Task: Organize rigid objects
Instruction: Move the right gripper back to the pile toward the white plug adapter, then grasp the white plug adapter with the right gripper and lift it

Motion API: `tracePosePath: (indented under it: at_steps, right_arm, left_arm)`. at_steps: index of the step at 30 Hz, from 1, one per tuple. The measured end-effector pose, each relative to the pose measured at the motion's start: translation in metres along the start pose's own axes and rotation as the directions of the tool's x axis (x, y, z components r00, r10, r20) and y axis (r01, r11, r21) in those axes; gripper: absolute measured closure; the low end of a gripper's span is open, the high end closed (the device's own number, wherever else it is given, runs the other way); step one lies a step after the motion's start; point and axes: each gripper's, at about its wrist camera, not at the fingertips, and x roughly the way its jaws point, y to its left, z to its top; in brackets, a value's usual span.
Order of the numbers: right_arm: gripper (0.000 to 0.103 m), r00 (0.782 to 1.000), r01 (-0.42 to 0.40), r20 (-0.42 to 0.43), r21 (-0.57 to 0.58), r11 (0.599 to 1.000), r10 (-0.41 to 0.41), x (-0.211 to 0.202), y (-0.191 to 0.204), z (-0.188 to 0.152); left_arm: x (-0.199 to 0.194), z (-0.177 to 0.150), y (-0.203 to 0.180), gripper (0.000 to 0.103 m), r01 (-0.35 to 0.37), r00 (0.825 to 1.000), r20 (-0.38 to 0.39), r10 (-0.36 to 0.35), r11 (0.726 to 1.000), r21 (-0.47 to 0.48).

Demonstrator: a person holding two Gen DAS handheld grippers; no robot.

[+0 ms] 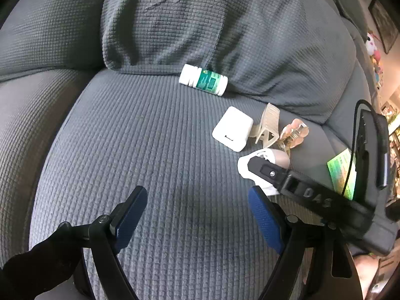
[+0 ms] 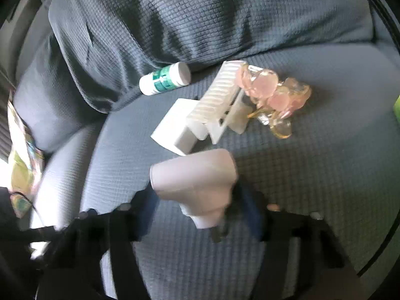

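Left claw [image 1: 197, 215], nearest, spread wide over the grey sofa cushion [image 1: 150, 162], holding nothing. Right claw [image 2: 197, 210] pinching a blurred white-and-mauve object [image 2: 197, 177]. Beyond it, at 12 o'clock, a white charger block [image 2: 175, 127] touching a cream hair clip [image 2: 220, 100]; a pink flower clip [image 2: 272, 95] just beside at 1 o'clock. Farthest, at 11 o'clock, a pill bottle [image 2: 165, 78] lying against the back cushion [image 2: 200, 25].

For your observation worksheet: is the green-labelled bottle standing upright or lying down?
Lying down: the bottle rests on its side against the back cushion.
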Motion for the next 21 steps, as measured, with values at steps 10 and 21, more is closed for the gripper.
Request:
tracePosePath:
  at_steps: [10, 21]
  right_arm:
    - [0.068, 0.982, -0.175, -0.051, 0.069, 0.982, 0.179, -0.025, -0.007, -0.01]
    - [0.069, 0.992, -0.11, -0.055, 0.037, 0.993, 0.112, -0.053, -0.005, -0.037]
  left_arm:
    - [-0.016, -0.003, 0.008, 0.02, 0.03, 1.0, 0.005, -0.029, 0.998, -0.048]
    - [-0.027, -0.016, 0.009, 0.02, 0.054, 0.998, -0.014, -0.055, 0.998, -0.044]
